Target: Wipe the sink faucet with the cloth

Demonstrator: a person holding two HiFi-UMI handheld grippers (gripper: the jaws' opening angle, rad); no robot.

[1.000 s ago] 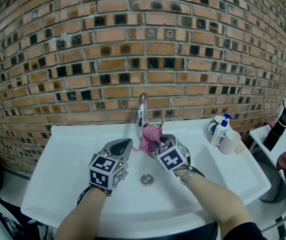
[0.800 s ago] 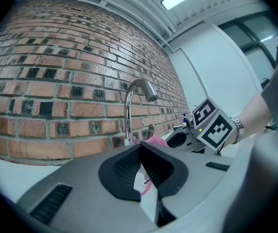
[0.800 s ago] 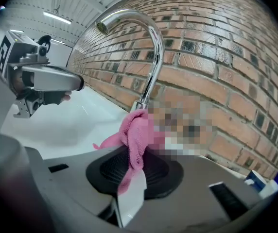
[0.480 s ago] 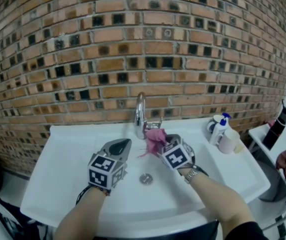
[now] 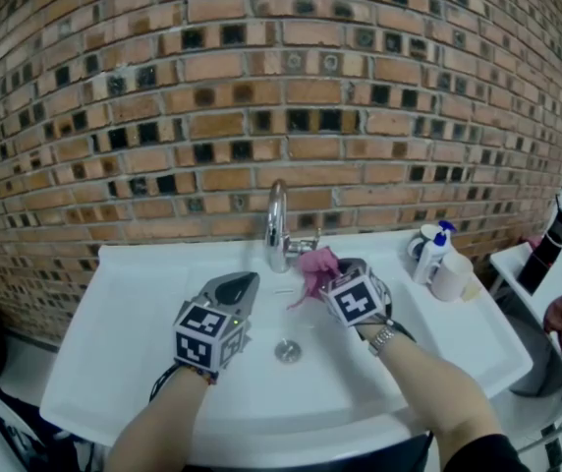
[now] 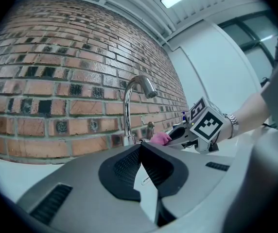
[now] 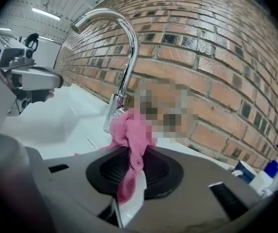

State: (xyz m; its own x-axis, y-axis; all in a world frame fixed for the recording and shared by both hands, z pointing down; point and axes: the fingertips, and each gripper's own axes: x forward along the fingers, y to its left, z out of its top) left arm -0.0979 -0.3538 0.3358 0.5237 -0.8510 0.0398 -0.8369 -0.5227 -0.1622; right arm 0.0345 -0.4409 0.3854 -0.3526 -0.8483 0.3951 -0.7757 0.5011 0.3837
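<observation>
Right gripper (image 7: 131, 166): jaws clamped on the pink cloth (image 7: 129, 132), wad bunched just ahead of the jaws, right by the faucet (image 7: 132, 47) base. Left gripper (image 6: 141, 157): jaws closed, empty, faucet well ahead. Best approach, imo: press wad onto the metal, work round base & up the neck w/o slackening grip.

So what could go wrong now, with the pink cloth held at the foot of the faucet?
The right gripper pinches only a thin fold of the cloth; most bunches ahead of the jaws, so rubbing the faucet might pull it free.
The cloth lies close to the lever; a push could open the water.
The pump bottle stands near the right hand; a wide sweep might tip it.
</observation>
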